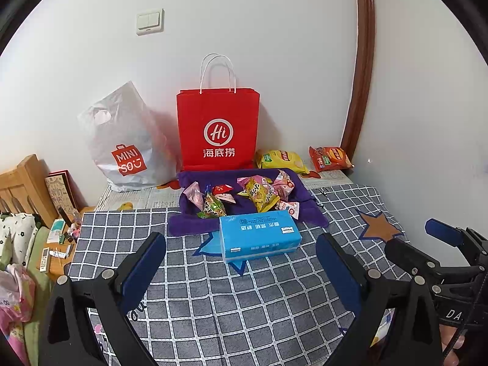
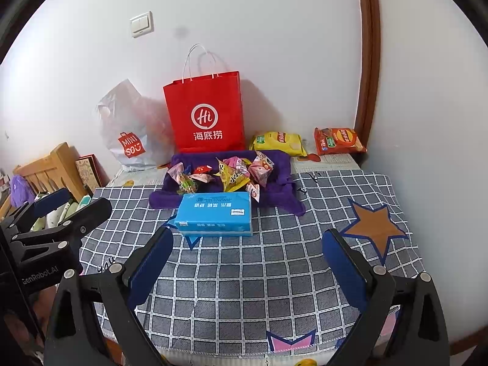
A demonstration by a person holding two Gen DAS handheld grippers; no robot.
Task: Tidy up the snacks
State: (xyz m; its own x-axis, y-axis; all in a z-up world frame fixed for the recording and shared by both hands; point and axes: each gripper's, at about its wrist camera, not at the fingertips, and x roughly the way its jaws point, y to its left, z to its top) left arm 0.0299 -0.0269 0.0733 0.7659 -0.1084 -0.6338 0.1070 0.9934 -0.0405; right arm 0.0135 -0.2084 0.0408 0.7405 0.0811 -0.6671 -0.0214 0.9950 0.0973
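Several small snack packets [image 1: 259, 193] [image 2: 231, 174] lie in a heap on a purple cloth [image 1: 189, 222] [image 2: 280, 192] at the far side of the checked table. A yellow chip bag [image 1: 282, 160] [image 2: 279, 141] and an orange chip bag [image 1: 331, 158] [image 2: 338, 141] lie by the back wall. A red paper bag [image 1: 218, 131] [image 2: 206, 113] stands upright behind the cloth. My left gripper [image 1: 241, 250] is open and empty, short of the heap. My right gripper [image 2: 248, 248] is open and empty too.
A blue tissue pack [image 1: 259, 233] [image 2: 216, 213] lies in front of the cloth. A grey Miniso plastic bag [image 1: 128, 146] [image 2: 128, 131] leans on the wall at the left. A wooden bed frame [image 1: 24, 186] and clutter stand left of the table. The wall and brown door frame [image 1: 361, 70] close the right side.
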